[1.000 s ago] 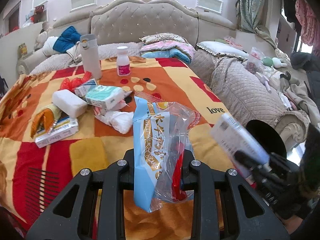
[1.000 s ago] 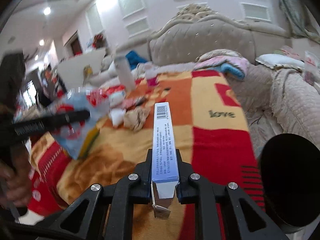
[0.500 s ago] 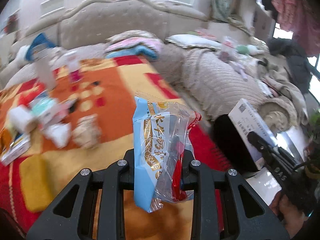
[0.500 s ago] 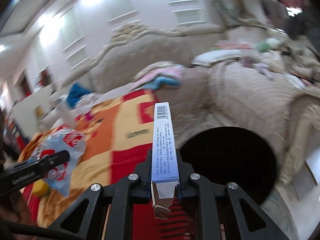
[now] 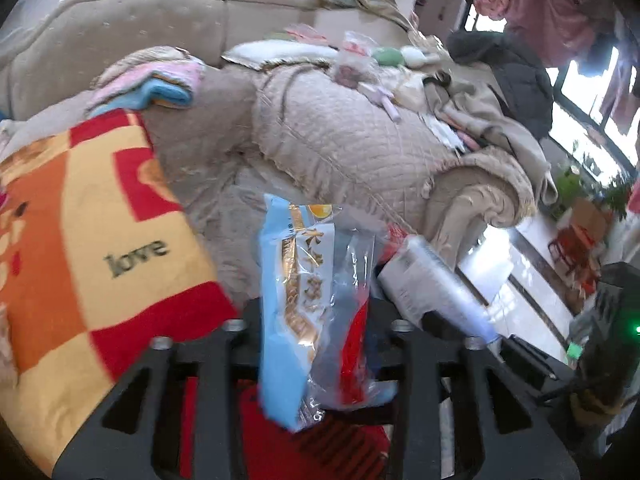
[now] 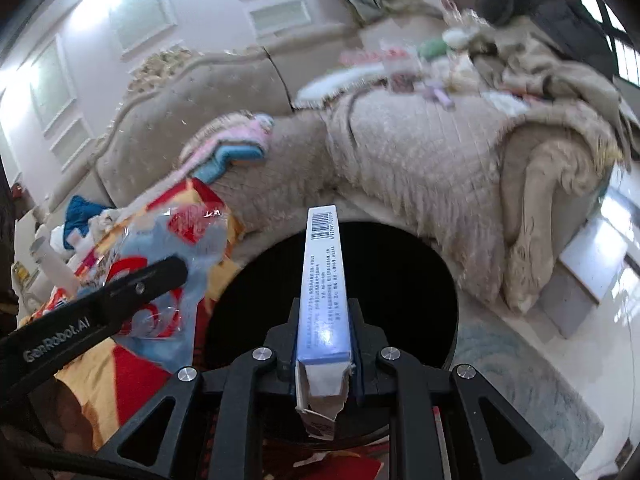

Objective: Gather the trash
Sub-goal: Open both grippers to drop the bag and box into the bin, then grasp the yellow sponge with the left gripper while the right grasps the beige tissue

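sofa [image 6: 420,152] behind black bin [image 6: 400,280], blanket [image 5: 80,240] alongside

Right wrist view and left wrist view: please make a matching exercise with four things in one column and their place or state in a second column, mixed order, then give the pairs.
Things:
1. long white and blue cardboard box
2. crinkled blue and clear plastic snack bag
3. round black bin
4. folded pink and blue cloths

Places or states:
A. lying on the beige sofa
B. clamped in the left claw
C. open mouth, beside the sofa
D. clamped in the right claw

Pairs: 1-D, 2-B, 3-C, 4-A
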